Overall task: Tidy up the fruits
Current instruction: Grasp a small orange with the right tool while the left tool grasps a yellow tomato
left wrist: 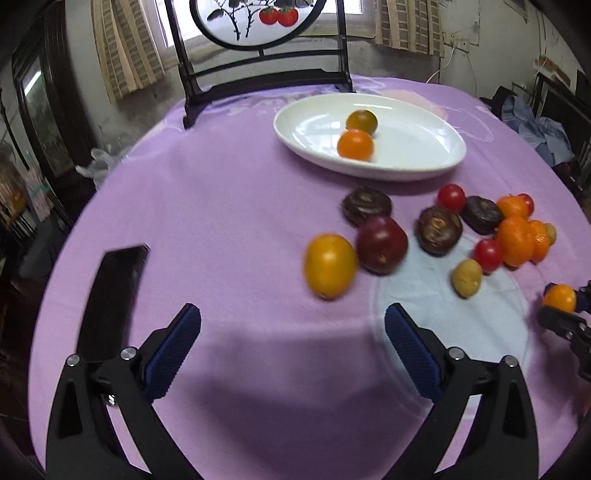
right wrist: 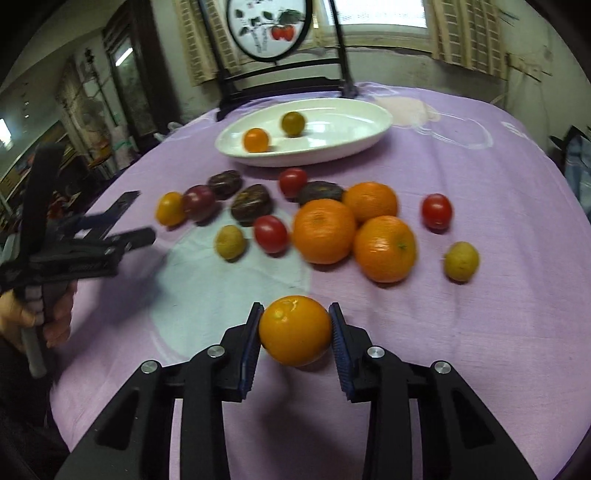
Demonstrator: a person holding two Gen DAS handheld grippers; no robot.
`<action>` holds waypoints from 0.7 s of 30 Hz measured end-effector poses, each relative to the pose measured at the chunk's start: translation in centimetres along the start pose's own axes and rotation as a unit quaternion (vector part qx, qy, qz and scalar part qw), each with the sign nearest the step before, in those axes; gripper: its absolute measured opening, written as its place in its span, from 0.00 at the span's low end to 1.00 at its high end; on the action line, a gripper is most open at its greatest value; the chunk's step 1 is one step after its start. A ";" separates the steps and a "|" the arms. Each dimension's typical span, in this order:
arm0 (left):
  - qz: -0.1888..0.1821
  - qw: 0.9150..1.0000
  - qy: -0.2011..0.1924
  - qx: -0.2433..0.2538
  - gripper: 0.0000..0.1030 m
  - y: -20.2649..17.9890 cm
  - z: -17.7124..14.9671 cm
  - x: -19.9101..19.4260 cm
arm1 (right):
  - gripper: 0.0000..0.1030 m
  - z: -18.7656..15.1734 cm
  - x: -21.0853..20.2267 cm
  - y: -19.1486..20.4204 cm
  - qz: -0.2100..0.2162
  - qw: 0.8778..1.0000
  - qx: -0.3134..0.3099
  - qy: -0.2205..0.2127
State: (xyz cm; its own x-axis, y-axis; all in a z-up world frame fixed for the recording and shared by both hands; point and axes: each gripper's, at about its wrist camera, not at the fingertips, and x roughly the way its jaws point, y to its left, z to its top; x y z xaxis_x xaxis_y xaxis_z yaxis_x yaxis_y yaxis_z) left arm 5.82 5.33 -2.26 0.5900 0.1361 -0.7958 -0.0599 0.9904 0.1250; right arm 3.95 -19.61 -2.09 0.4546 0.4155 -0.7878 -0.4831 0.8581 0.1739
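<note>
My right gripper [right wrist: 295, 325] is shut on a small orange round fruit [right wrist: 294, 329], its blue pads pressing both sides just above the purple cloth. The left wrist view shows that fruit [left wrist: 559, 297] at the far right edge. My left gripper [left wrist: 291, 310] hangs open and empty over the cloth, short of a yellow-orange fruit [left wrist: 330, 266] and a dark red one [left wrist: 382, 243]. A white oval plate [right wrist: 295, 160] at the back holds an orange fruit [right wrist: 256, 139] and a greenish one [right wrist: 293, 123]. Three tangerines [right wrist: 323, 230], red cherry tomatoes [right wrist: 270, 233] and dark brown chestnut-like fruits [right wrist: 251, 204] lie loose.
A black flat object [left wrist: 110, 295] lies on the cloth to the left of my left gripper. A dark wooden stand with a round painted panel [left wrist: 258, 22] rises behind the plate. Small yellowish fruits [right wrist: 461, 261] sit at the right. A hand [right wrist: 22, 314] holds the left gripper.
</note>
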 end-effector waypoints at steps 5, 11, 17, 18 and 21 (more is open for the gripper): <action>-0.018 1.000 0.024 0.006 0.95 -0.4 1.1 1.7 | 0.35 -0.1 -0.3 0.1 0.004 1.000 -0.001 -0.001; -0.051 0.998 0.041 0.023 0.58 -1.5 1.9 4.1 | 0.35 -0.1 -0.1 0.1 0.008 1.000 -0.005 0.002; -0.071 0.996 0.042 0.014 0.34 -1.2 2.4 4.4 | 0.35 -0.1 -0.1 0.1 0.016 1.000 -0.002 0.003; -0.071 0.996 0.042 0.016 0.34 -1.2 2.3 4.4 | 0.35 -0.1 -0.1 0.1 0.016 1.000 -0.002 0.003; -0.078 0.996 0.032 0.021 0.34 -1.5 1.8 3.0 | 0.35 -0.1 -0.2 0.1 0.014 1.000 -0.001 0.002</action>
State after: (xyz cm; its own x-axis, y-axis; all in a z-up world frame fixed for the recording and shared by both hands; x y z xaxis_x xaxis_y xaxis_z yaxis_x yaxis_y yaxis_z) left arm 9.16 4.25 -3.77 0.5360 -0.0166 -0.8440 0.0638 0.9977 0.0209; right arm 3.72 -19.64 -1.93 0.4389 0.4376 -0.7848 -0.4968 0.8459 0.1939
